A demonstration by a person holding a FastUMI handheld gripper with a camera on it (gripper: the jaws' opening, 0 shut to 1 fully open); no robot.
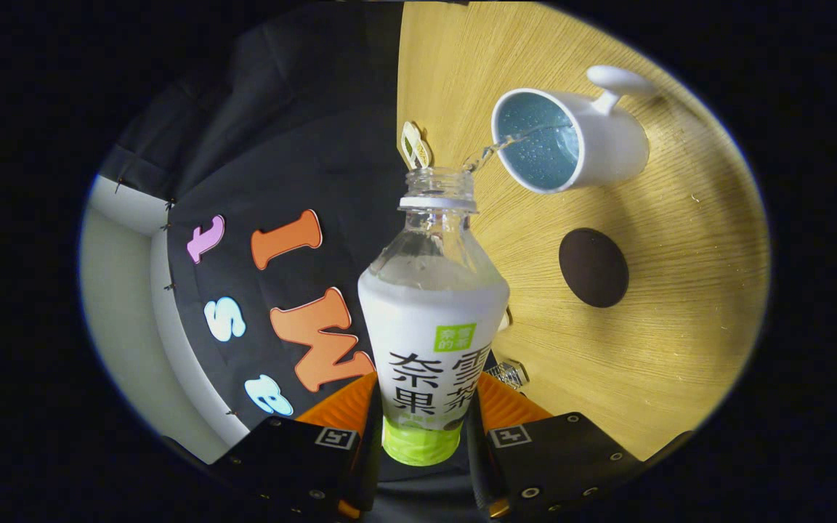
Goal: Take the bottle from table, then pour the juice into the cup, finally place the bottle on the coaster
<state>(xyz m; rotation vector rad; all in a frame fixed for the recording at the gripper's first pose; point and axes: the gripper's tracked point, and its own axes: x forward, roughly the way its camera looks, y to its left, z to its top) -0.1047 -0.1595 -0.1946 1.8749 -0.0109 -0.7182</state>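
My gripper [426, 421] is shut on a clear plastic bottle [433, 319] with a white and green label, one finger on each side of its lower body. The bottle is tipped over, its uncapped mouth pointing at a white cup [571, 142] with a blue inside that stands on the wooden table [680, 327]. A thin clear stream [495, 149] runs from the bottle's mouth into the cup. A dark round coaster [593, 267] lies on the table between the cup and my fingers.
A small pale tag-like object [415, 144] lies at the table's edge next to the bottle's mouth. A small clear piece [509, 374] rests on the table by my right finger. The booth's black cloth wall [280, 145] is beyond the table's edge.
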